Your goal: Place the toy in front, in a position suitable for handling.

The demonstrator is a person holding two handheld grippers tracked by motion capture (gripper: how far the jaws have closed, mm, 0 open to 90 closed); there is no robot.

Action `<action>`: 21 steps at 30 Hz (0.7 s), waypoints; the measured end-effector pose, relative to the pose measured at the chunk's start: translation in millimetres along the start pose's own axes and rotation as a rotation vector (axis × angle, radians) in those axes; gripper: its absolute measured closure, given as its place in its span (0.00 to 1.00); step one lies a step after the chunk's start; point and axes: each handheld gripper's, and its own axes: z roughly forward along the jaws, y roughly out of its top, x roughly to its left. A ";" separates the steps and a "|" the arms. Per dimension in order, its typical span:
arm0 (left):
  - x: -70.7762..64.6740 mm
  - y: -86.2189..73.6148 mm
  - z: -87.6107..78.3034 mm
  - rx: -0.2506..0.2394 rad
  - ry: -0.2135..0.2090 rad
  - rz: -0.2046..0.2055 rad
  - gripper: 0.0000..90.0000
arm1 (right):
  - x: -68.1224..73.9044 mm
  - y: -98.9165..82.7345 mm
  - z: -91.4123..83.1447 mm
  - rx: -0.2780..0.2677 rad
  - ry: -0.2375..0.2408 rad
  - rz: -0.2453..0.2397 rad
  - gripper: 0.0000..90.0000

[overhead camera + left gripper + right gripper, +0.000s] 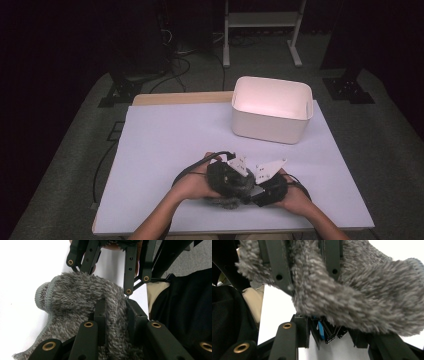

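A fuzzy grey sock (75, 295) hangs between my two grippers near the table's front edge, with a little of the sock (226, 202) showing under them in the high view. My left gripper (116, 312) is shut on a fold of it, pile bulging between the pads. The left gripper (234, 186) and the right gripper (254, 194) sit close together, facing each other. In the right gripper view the sock (352, 290) drapes across the right gripper (329, 327). Its jaws stand apart, their tips hidden by the pile, so its grip is unclear.
A white plastic bin (272, 127) stands at the back right of the pale table top (165, 145). The front table edge lies just below the hands. Cables trail from both grippers. A black-clothed lap sits beyond the edge.
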 end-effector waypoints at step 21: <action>5.3 -67.0 -54.1 -0.002 0.098 -0.148 0.80 | -1.0 -0.3 0.4 0.002 0.002 0.002 0.63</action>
